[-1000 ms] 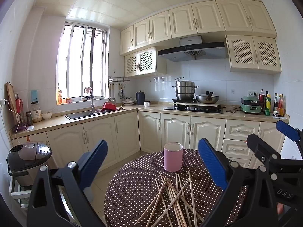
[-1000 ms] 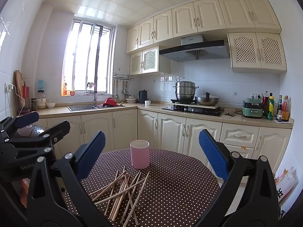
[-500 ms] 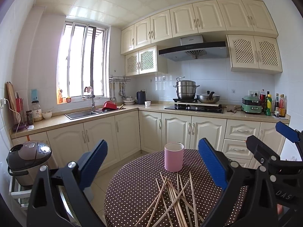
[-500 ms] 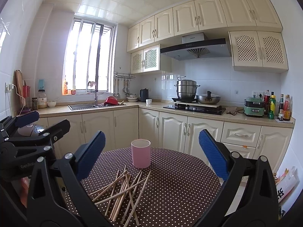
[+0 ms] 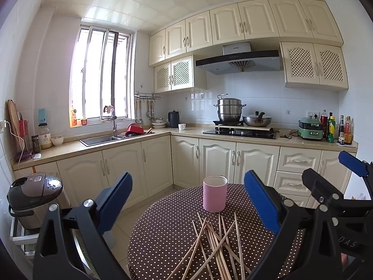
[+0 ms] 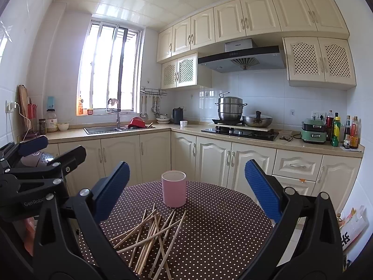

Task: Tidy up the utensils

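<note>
A pink cup (image 5: 214, 193) (image 6: 174, 188) stands upright on a round table with a brown polka-dot cloth (image 5: 163, 233) (image 6: 221, 228). Several wooden chopsticks (image 5: 214, 245) (image 6: 151, 235) lie crossed in a loose pile just in front of the cup. My left gripper (image 5: 187, 200) hovers open above the table's near edge, nothing between its blue pads. My right gripper (image 6: 186, 186) is also open and empty, held to the right of the left one. Each gripper shows at the edge of the other's view.
A rice cooker (image 5: 32, 193) stands on a low rack left of the table. Kitchen cabinets (image 5: 209, 158) and a counter with sink (image 5: 100, 138), stove pots (image 5: 229, 112) and bottles (image 5: 335, 128) run behind. Floor lies between table and cabinets.
Both views have tilted down very slightly, so the cup and chopsticks sit a little lower in frame. Nothing on the table moved and both grippers stay open.
</note>
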`<act>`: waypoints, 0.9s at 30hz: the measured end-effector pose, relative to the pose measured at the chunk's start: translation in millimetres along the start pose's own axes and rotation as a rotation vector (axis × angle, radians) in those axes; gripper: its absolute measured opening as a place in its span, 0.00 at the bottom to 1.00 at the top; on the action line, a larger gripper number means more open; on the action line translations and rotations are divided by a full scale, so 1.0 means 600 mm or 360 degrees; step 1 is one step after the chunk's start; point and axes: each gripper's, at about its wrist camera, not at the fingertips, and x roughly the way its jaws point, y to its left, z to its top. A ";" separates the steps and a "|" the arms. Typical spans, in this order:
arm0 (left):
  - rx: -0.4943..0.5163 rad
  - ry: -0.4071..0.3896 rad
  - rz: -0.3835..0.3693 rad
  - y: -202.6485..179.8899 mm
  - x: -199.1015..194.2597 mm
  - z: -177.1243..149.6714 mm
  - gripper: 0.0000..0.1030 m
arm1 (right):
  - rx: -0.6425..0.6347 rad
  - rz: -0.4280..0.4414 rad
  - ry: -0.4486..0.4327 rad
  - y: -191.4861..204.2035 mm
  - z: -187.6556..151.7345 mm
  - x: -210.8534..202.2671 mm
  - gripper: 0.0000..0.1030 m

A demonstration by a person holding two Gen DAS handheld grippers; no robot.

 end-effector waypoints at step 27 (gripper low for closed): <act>0.0012 0.0086 0.0012 0.006 0.050 -0.010 0.92 | 0.0033 0.0029 0.0109 -0.004 -0.011 0.055 0.94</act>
